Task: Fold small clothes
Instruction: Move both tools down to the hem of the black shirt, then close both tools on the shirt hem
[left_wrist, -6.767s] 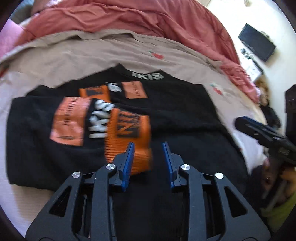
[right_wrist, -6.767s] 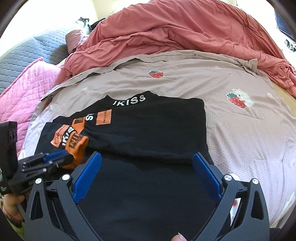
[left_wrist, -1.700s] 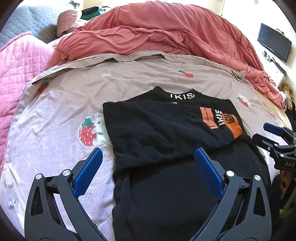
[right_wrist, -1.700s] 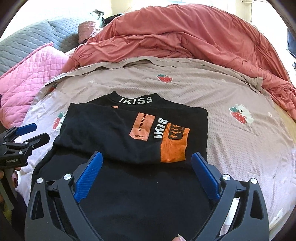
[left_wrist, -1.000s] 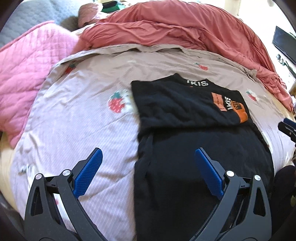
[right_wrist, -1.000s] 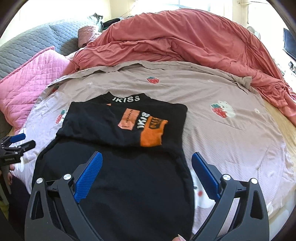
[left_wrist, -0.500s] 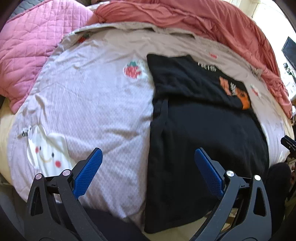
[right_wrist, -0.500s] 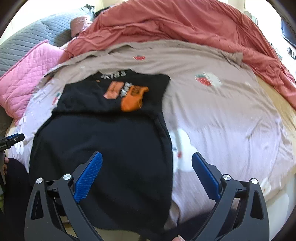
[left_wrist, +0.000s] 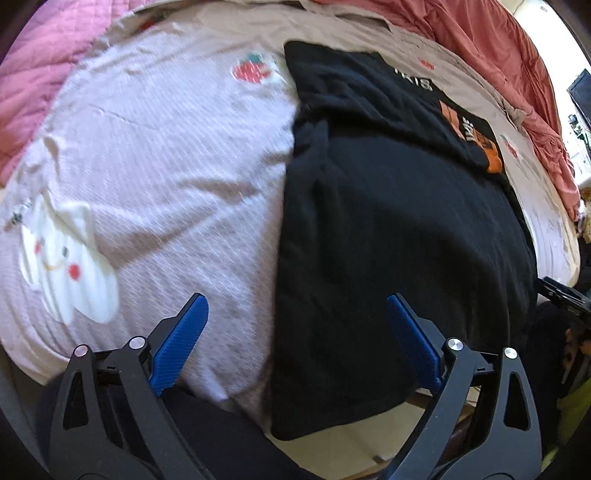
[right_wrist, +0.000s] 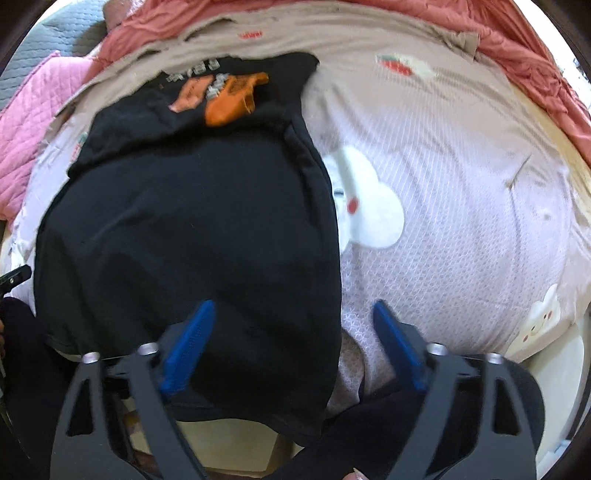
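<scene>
A black sweatshirt (left_wrist: 388, 229) lies flat on the bed with both sleeves folded across the chest; an orange cuff (left_wrist: 493, 158) and white lettering show near the collar. Its hem hangs over the near bed edge. It also shows in the right wrist view (right_wrist: 192, 221), orange cuff (right_wrist: 232, 99) at the far end. My left gripper (left_wrist: 295, 332) is open and empty, above the shirt's left hem side. My right gripper (right_wrist: 291, 339) is open and empty, above the shirt's right hem corner. The right gripper's tip shows at the left wrist view's right edge (left_wrist: 561, 291).
The bed has a pale pink sheet (left_wrist: 166, 166) with strawberry and white cartoon prints. A salmon duvet (right_wrist: 517, 48) is bunched at the far side. A pink quilted pillow (right_wrist: 26, 122) lies at the far left. The near bed edge (right_wrist: 229, 439) drops off below the hem.
Both grippers have drawn back from the sleeves toward the near bed edge and lowered over the shirt's hem corners. The left sleeve now lies folded across the chest. Both stay open.
</scene>
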